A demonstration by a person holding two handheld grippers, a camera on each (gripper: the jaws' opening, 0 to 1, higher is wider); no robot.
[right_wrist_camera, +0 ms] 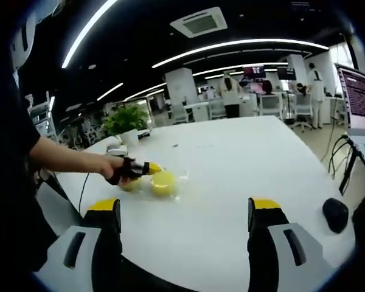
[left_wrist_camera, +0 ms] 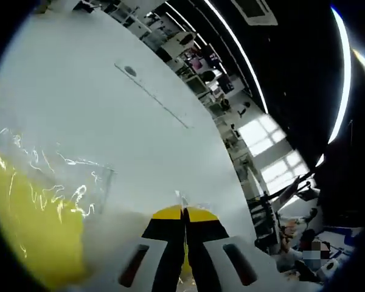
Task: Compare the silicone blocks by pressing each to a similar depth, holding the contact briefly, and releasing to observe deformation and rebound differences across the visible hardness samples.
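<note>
Left gripper (left_wrist_camera: 184, 213): in the left gripper view its two yellow-tipped jaws stand pressed together, clenched, with a wisp of clear plastic at the tips; whether they pinch it I cannot tell. In the right gripper view the same tool (right_wrist_camera: 147, 168) is held by a person's hand (right_wrist_camera: 112, 167), its tip touching the bagged blocks.
Right gripper (right_wrist_camera: 187, 210): jaws spread wide apart, released, hovering above the near edge of the worktop (right_wrist_camera: 249, 158).
Silicone blocks (right_wrist_camera: 162, 182): yellow, rounded pieces inside a clear plastic bag (right_wrist_camera: 176, 182), lying on the white worktop toward its left edge, well away from the right gripper. In the left gripper view a yellow block (left_wrist_camera: 36, 225) under crinkled clear plastic (left_wrist_camera: 79, 182) sits just beside the closed jaws.
Black mouse (right_wrist_camera: 335, 214): near the worktop's right edge.
Potted plant (right_wrist_camera: 126, 121): at the far left corner of the worktop.
Monitor (right_wrist_camera: 359, 91): beyond the right edge.
</note>
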